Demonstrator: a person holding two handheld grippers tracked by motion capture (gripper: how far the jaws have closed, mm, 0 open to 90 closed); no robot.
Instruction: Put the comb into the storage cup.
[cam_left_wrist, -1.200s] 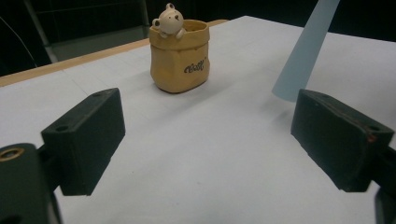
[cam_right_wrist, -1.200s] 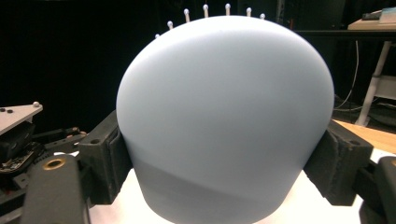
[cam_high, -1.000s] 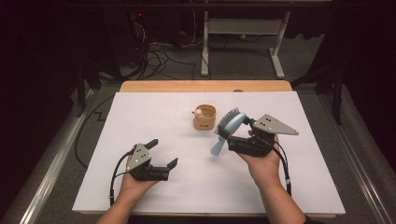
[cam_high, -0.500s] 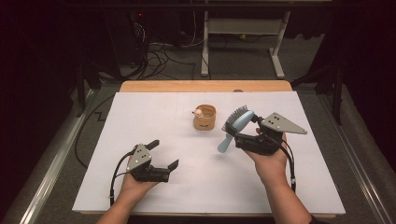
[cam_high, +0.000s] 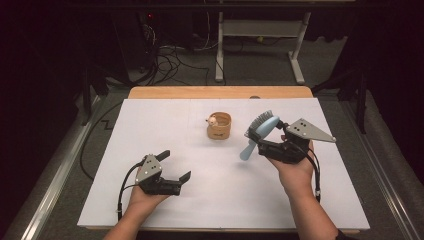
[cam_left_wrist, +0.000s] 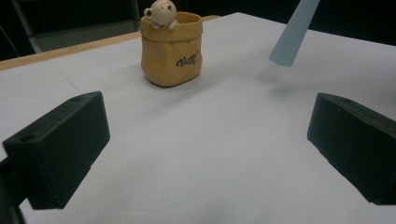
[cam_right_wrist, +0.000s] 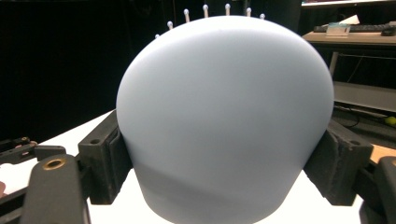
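1. The right gripper (cam_high: 261, 141) has its fingers (cam_right_wrist: 100, 161) pinching the head of a pale blue hairbrush (cam_high: 260, 131); in the right gripper view the two black pads press on either side of the brush's smooth rounded back.
2. The hairbrush is held up off the counter (cam_high: 150, 125), to the right of the middle. Its long axis is tilted: the bristled head is up and toward the far right, and the tapering handle points down and to the near left, its tip hanging above the white surface.
3. The brush back is a plain matte plastic dome. Thin bristles with small ball tips stand along its upper edge in the right gripper view, and in the high view they form a dark fringe on the far side of the head.
4. The left gripper (cam_high: 175, 166) rests low at the near left of the counter. Its fingers (cam_left_wrist: 60, 149) are spread wide with nothing between them; they are blocky black pads.
5. Between the two grippers, toward the far side, stands a small tan pot (cam_high: 219, 127) shaped like a crumpled sack, with dark lettering on its front and a little cream bear figure (cam_left_wrist: 160, 12) at its rim.
6. The counter is covered by a white sheet, with a wooden edge showing along the far side.
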